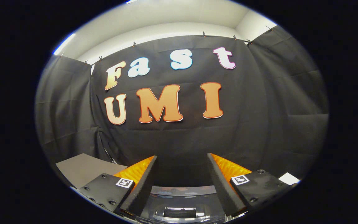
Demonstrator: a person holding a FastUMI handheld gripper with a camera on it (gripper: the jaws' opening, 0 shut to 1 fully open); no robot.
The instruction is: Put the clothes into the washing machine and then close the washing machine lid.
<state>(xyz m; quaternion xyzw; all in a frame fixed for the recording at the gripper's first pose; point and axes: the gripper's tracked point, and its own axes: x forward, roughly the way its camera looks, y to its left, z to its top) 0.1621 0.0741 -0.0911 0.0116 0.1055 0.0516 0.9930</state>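
My gripper [182, 163] is held high and level, facing the booth's black cloth wall. Its two fingers stand wide apart, open, with nothing between them. Below the fingers, close under the camera, lies a shiny dark transparent panel with a pale curved rim, apparently the washing machine lid [182, 205]; I cannot tell whether it is up or down. No clothes are visible.
A flat grey board [84, 169] lies to the left of the left finger. A small white patch [288, 178] shows past the right finger. The black cloth wall [179, 137] hangs a short way ahead, with a white wall above it.
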